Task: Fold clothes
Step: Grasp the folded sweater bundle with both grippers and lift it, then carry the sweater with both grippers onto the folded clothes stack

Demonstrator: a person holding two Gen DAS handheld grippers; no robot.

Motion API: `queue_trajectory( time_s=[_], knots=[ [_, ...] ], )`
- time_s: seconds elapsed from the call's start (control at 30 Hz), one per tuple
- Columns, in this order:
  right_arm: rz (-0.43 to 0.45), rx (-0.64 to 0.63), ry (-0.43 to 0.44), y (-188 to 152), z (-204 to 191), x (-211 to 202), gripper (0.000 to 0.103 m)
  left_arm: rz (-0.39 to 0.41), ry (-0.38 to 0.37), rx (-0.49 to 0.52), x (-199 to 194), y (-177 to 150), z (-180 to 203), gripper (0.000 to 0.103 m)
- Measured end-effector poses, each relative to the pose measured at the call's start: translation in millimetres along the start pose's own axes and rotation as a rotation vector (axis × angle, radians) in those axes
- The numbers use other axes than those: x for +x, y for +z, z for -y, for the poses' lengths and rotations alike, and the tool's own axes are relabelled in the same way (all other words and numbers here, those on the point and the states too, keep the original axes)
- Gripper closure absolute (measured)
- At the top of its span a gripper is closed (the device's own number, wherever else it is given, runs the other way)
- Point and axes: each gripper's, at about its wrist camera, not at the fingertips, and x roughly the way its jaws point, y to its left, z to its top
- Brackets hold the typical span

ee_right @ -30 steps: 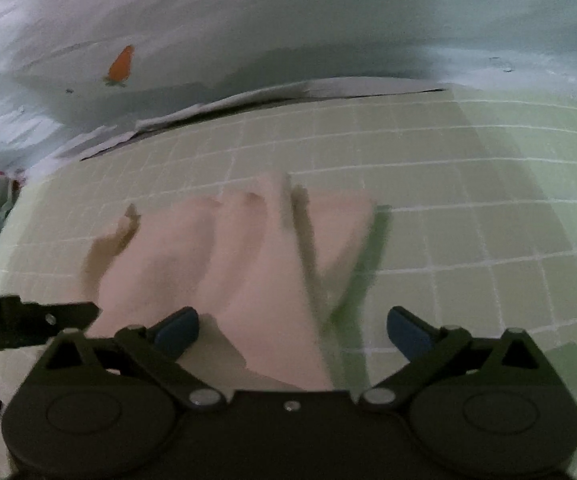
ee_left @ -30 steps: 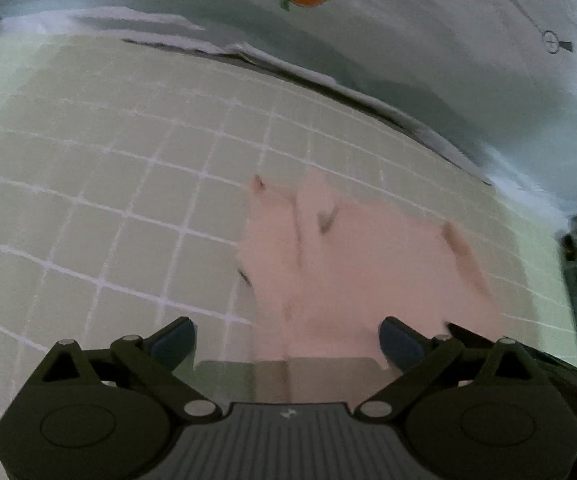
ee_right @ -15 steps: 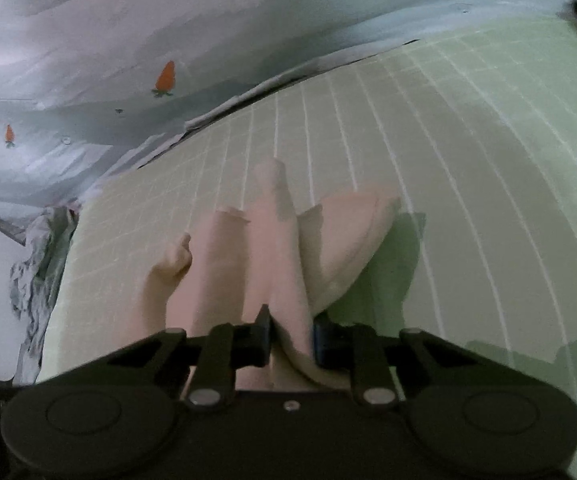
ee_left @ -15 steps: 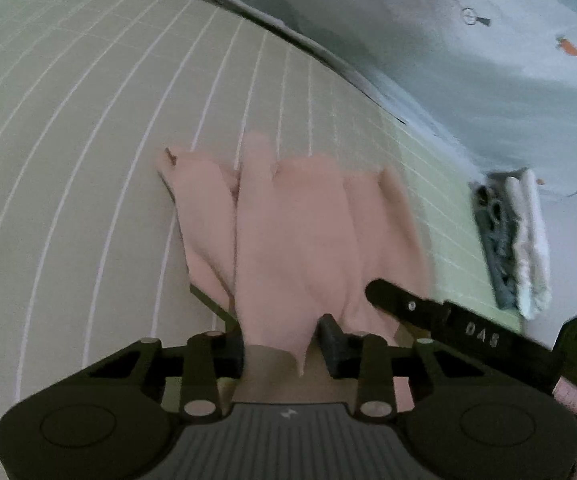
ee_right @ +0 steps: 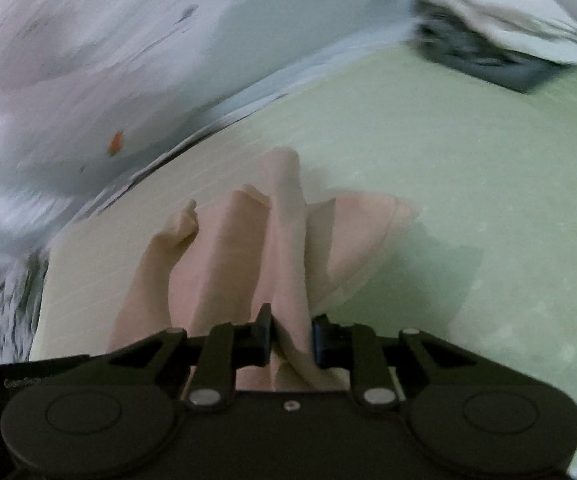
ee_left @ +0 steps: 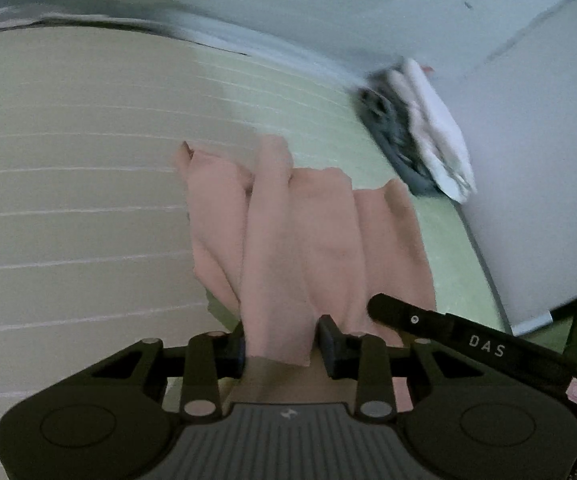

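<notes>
Two views, one pink garment, two grips.

Left wrist view. Left gripper (ee_left: 281,344): jaws drawn partway in, pads pressing a bunched fold of the pink garment (ee_left: 304,236) from both sides. Garment runs from the jaws away across the green gridded mat (ee_left: 88,184), gathered into lengthwise ridges, far corners trailing toward the mat. One finger of the right gripper (ee_left: 408,318) enters from the right, just beside the cloth. Stack of folded clothes (ee_left: 416,128), dark grey under white, sits at the mat's far right edge, well apart from the garment. Carrot-print sheet (ee_left: 288,4) lies beyond the mat.

Right wrist view. Right gripper (ee_right: 291,340): jaws nearly together, clamped on a narrower ridge of the pink garment (ee_right: 248,240). Cloth fans out ahead in folds over the mat (ee_right: 448,168). Folded stack (ee_right: 500,40) shows at top right; sheet (ee_right: 108,60) at upper left.

Risks, as judged:
- Each grip holds a bunch, not a clean corner; a layer could slip free if the hands pull apart sharply.
- The ridges may set a crooked fold unless the edge is drawn taut first.

Differences between views: only the left shows the other gripper's finger; only the right shows the garment's shadow on the mat and a striped grey cloth (ee_right: 16,304) at the mat's left edge.
</notes>
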Motion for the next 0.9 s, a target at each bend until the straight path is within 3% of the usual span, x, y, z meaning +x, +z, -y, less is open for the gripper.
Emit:
queue_trajectory(
  time_s=[0.17,0.3,0.4,0.63,0.8,0.9],
  knots=[
    [0.064,0.026,-0.003,20,89,-29,0.083,0.032,-0.002,0.051,56,-1,93,0.07],
    [0.115,-0.087,0.014,61,172,-53,0.083,0.088,0.005,0.015,107,5,178,0.07],
    [0.141,-0.18,0.033,102,233,-76,0.083,0.104,-0.031,0.001,141,20,238,0.07],
    [0.287,-0.212,0.048,206,329,-124,0.083,0.207,-0.075,0.102,197,97,349,0.069],
    [0.374,-0.219,0.076,284,365,-120,0.083,0.282,-0.068,0.157,227,157,397,0.069],
    [0.413,-0.24,0.101,330,374,-107,0.083,0.322,-0.047,0.183,236,191,405,0.07]
  ],
)
